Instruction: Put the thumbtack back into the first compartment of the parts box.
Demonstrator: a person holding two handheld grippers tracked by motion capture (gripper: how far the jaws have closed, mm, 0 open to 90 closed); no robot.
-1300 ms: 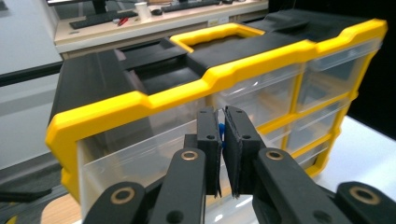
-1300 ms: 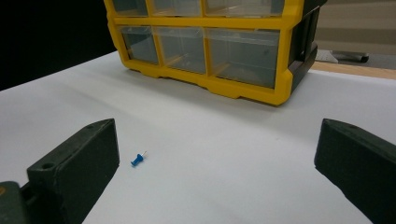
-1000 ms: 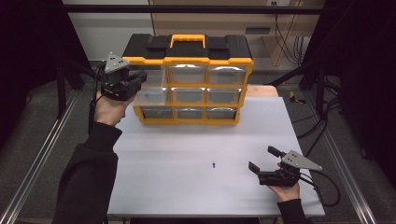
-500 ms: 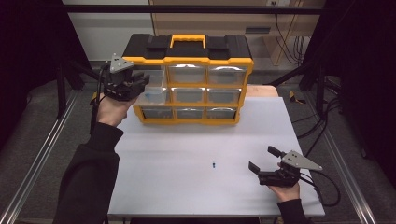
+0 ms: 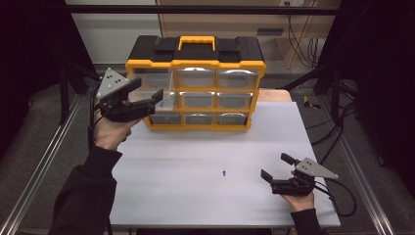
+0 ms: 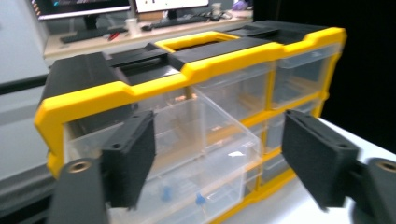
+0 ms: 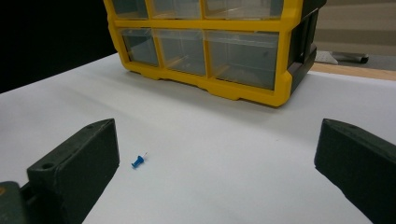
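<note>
At the organizer's (image 5: 195,83) left column, the left claw (image 5: 147,100), wide, has drawn the middle drawer (image 6: 196,154) out; it sits between the jaws.

Organizer (image 5: 195,83) blocks the table's (image 5: 195,196) far edge. Its middle-left drawer (image 5: 164,100) sticks out at the left gripper (image 5: 149,95), whose spread jaws flank it. Bare table between organizer and right gripper (image 5: 276,169), jaws apart; only obstacle is a blue pushpin (image 5: 223,172) just left of it.
</note>
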